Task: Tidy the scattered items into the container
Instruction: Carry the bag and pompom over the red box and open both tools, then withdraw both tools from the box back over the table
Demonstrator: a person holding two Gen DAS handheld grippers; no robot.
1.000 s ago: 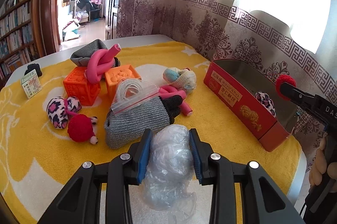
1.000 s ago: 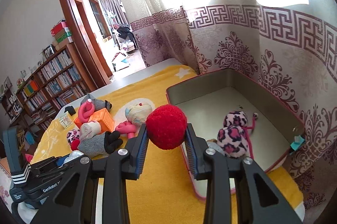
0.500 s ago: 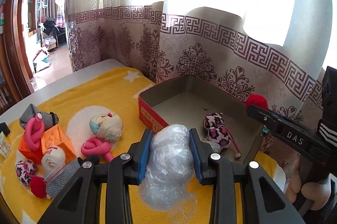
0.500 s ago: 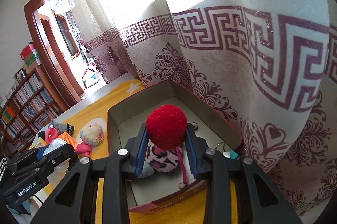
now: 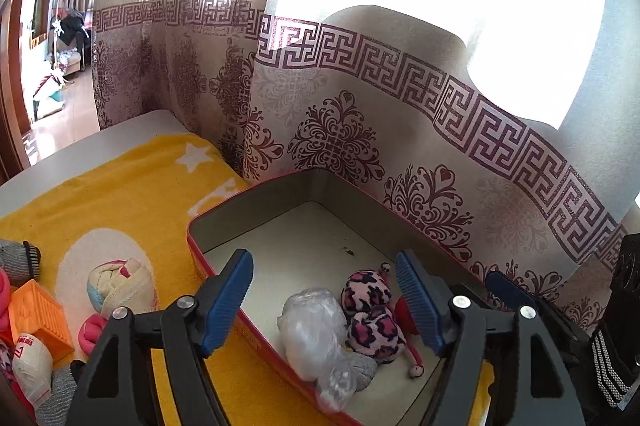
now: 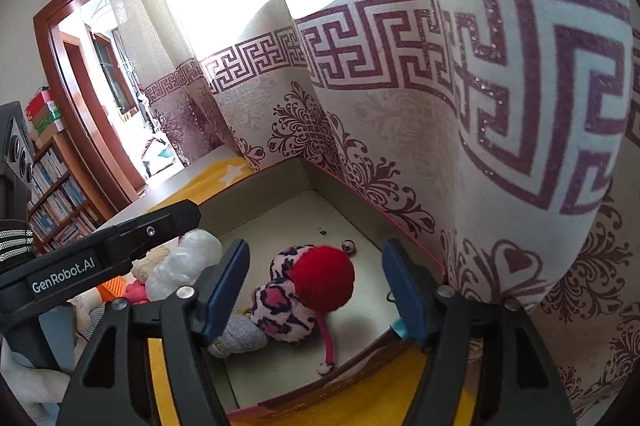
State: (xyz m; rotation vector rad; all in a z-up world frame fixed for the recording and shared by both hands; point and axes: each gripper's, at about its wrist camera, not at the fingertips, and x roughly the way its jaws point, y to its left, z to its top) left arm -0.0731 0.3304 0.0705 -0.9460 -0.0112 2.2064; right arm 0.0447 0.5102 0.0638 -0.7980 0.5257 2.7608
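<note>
The red-walled box (image 5: 193, 239) stands against the curtain on the yellow cloth. My left gripper (image 5: 324, 284) hangs over it, its jaws opening, no pad touching anything. Below it the crumpled clear plastic bag (image 5: 312, 330) lies inside the box next to a pink leopard plush (image 5: 372, 310). My right gripper (image 6: 318, 266) is over the same box (image 6: 260, 182), jaws also opening. The red pom-pom (image 6: 324, 278) sits free between the pads, on the leopard plush (image 6: 276, 306). A grey knitted piece (image 6: 240, 336) lies beside them.
Left of the box on the cloth lie a cream and blue rolled sock (image 5: 120, 290), an orange block (image 5: 40, 310), a pink curler (image 5: 96, 330) and a grey glove (image 5: 16, 262). The patterned curtain (image 5: 360, 130) hangs right behind the box. The left gripper's body (image 6: 100, 254) crosses the right wrist view.
Both grippers swung from the cloth to above the box. Both have opened: the plastic bag and the red pom-pom left the pads and now lie in the box.
</note>
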